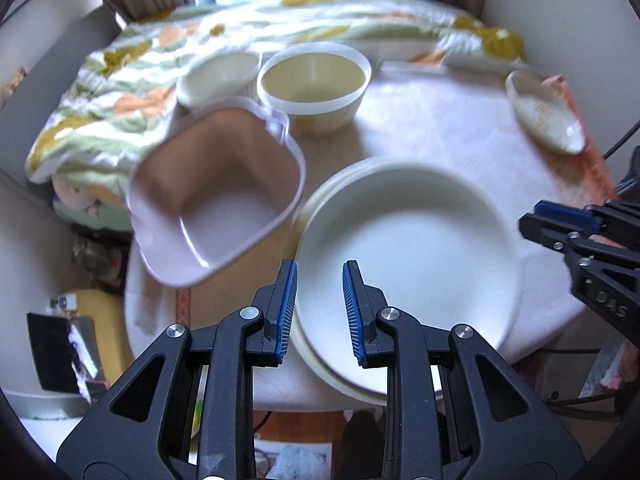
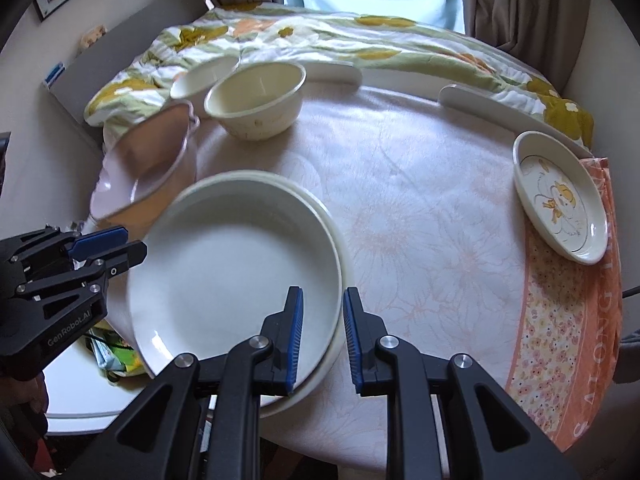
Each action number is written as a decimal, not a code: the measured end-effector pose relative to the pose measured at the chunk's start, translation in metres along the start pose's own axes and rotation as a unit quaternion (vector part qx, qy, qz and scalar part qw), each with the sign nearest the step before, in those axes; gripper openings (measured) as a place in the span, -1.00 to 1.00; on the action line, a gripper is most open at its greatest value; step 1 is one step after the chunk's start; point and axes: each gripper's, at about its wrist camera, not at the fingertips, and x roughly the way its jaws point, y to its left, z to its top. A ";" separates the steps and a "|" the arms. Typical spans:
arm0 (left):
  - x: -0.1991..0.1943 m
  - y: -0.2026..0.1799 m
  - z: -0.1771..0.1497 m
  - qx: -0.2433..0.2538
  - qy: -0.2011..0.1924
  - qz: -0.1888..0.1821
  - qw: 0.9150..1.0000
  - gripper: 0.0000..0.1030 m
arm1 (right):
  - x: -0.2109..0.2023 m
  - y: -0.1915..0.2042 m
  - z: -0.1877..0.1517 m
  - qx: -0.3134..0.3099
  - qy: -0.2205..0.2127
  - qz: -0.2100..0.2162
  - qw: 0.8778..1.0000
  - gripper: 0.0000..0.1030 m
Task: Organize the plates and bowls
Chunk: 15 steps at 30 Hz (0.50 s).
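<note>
On the round table (image 2: 420,220), two stacked white plates (image 2: 240,272) lay at its 7 o'clock edge. The left gripper (image 1: 319,312) hovered over their near rim, jaws narrowly parted and empty. The right gripper (image 2: 322,340) straddled the stack's rim, narrowly apart, not clamped. A pink square dish (image 1: 216,200) sat tilted at 10 o'clock, cream bowls (image 1: 314,86) at 11, and a small decorated plate (image 2: 560,196) at 3.
</note>
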 end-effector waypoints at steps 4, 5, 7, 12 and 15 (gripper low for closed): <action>-0.047 -0.006 0.018 0.005 -0.062 -0.022 0.998 -0.47 | -0.037 -0.013 0.003 0.028 -0.039 0.000 0.999 -0.61; -0.056 -0.009 0.023 0.009 -0.074 -0.024 0.997 -0.30 | -0.047 -0.019 0.002 0.039 -0.052 -0.005 0.998 -0.40; -0.072 -0.015 0.035 0.019 -0.103 -0.034 0.994 0.99 | -0.065 -0.030 -0.002 0.060 -0.078 -0.018 0.995 0.39; -0.095 -0.038 0.070 0.058 -0.145 -0.106 0.982 0.99 | -0.102 -0.063 -0.015 0.119 -0.124 -0.058 0.983 0.88; -0.092 -0.057 0.093 0.084 -0.139 -0.144 0.976 0.99 | -0.121 -0.085 -0.022 0.149 -0.141 -0.081 0.975 0.88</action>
